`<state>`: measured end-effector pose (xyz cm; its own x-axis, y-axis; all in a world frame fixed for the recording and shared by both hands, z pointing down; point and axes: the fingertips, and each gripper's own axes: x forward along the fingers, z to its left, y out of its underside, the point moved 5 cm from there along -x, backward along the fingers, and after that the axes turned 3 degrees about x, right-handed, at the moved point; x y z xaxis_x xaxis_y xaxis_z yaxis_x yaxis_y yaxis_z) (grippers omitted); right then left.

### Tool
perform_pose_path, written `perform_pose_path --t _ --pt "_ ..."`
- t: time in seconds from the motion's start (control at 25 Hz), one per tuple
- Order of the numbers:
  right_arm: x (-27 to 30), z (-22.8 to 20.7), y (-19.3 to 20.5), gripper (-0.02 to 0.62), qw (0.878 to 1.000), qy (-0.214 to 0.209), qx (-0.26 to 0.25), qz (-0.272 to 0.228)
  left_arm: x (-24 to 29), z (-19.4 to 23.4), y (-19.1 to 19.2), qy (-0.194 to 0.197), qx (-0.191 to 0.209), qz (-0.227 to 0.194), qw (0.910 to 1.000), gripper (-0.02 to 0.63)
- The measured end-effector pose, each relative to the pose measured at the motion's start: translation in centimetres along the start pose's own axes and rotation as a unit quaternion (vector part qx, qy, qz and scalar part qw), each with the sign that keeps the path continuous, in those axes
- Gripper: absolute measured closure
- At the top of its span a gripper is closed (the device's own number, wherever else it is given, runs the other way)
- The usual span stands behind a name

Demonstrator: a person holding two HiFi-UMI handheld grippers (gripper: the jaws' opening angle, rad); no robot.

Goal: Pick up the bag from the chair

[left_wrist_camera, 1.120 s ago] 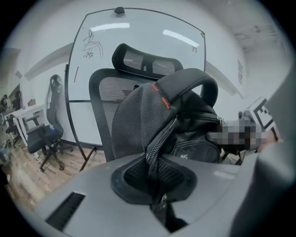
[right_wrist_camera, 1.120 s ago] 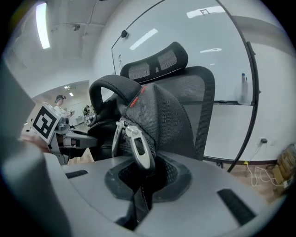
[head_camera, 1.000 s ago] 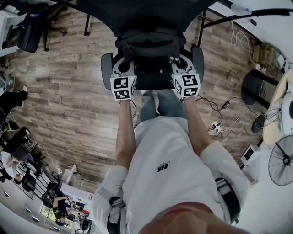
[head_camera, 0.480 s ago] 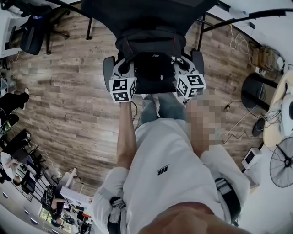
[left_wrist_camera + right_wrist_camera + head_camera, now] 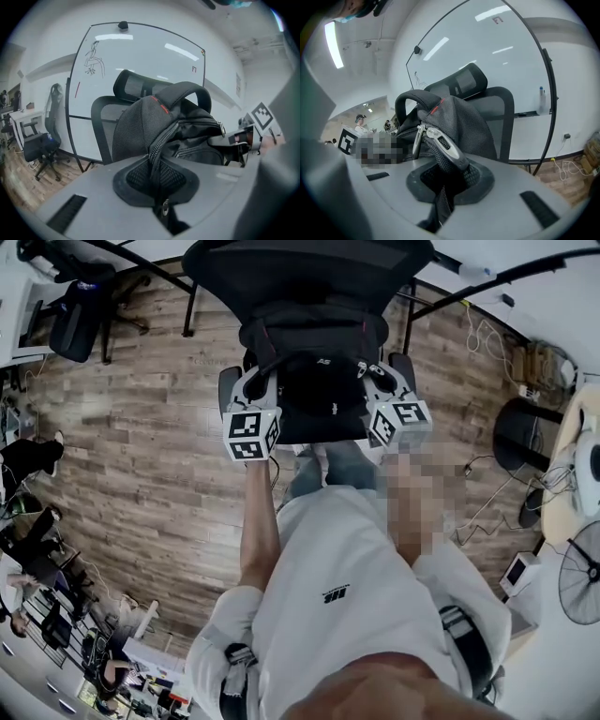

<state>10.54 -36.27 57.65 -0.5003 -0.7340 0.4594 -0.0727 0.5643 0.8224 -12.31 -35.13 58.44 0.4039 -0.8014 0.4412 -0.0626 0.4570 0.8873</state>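
The left tool (image 5: 157, 183) is gripping the bag (image 5: 314, 371) with its jaws nearly closed, squeezing a fold of black mesh fabric right along a zipper (image 5: 157, 150). The right tool (image 5: 443, 185) is doing the same on the other side, its jaws pinching dark fabric just under a grey metal clip (image 5: 443, 145). Both tools are pointing forward and slightly down, side by side with the bag between them, and the person's left forearm (image 5: 258, 512) is reaching straight out from a white shirt (image 5: 347, 615). The bag is hanging between the two tools just in front of the backrest of the chair (image 5: 309, 277) and over its seat; whether it is touching the seat cannot be told. It is looking soft and slumped, made of woven black cloth, with a curved padded handle (image 5: 187, 91) arching over the top and a small red tag (image 5: 159, 105) beside it. The chair is showing a black mesh back and a headrest. A floor (image 5: 141, 456) of brown wood planks is spreading under everything, and a large rounded whiteboard (image 5: 140, 61) is standing behind the chair.
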Motion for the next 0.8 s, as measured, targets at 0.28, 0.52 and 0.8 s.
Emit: perform_pose_path --t 0.28,0.52,0.8 --pt "-3.2 2.2 -4.2 0.586 0.999 0.005 -0.025 -0.038 -3.1 -0.8 -4.2 0.02 0.02 -0.045 0.9986 0.583" --pt "-6.4 5.0 -7.2 0.586 0.996 0.02 -0.044 -0.072 -6.3 -1.3 -7.7 0.04 0.036 -0.088 0.9947 0.584" --pt "-11.4 8.7 -8.2 0.586 0.993 0.039 -0.05 -0.096 -11.2 -2.6 -10.0 0.064 0.052 -0.114 0.9901 0.584"
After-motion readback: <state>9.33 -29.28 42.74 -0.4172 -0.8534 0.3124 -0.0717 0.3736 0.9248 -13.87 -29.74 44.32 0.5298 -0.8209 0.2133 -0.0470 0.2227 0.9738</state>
